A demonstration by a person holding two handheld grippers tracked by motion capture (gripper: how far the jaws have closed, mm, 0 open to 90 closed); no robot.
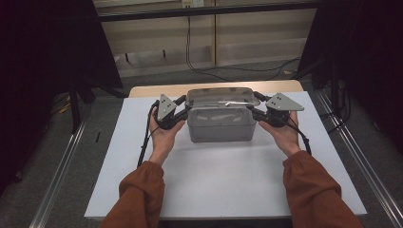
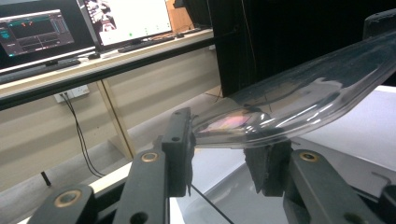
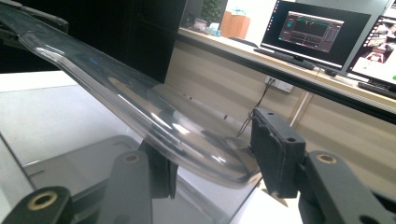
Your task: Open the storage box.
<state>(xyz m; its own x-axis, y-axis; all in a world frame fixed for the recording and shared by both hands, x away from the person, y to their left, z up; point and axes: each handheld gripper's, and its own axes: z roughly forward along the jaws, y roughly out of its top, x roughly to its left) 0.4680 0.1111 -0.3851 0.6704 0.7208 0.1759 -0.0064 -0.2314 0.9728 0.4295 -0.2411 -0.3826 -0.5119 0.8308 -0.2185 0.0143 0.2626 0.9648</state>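
Observation:
A clear plastic box (image 1: pixel 221 129) stands at the far middle of the white table (image 1: pixel 214 180). Its transparent domed lid (image 1: pixel 219 97) rests on top or just above it. My left gripper (image 1: pixel 184 105) is at the lid's left end and my right gripper (image 1: pixel 254 105) at its right end, each held in a hand. In the left gripper view the lid's rim (image 2: pixel 303 98) lies between the jaws of the left gripper (image 2: pixel 224 149), which are shut on it. The right gripper (image 3: pixel 210 154) likewise pinches the lid (image 3: pixel 140 107). Below the lid I see the box's rim (image 3: pixel 70 154).
Orange sleeves come in from the bottom. A desk with lit monitors (image 2: pixel 37 28) (image 3: pixel 317 32) runs beyond the table. Cables (image 1: pixel 214 71) lie on the floor behind, and metal rails (image 1: pixel 62 166) flank the table. Bare tabletop extends toward the person.

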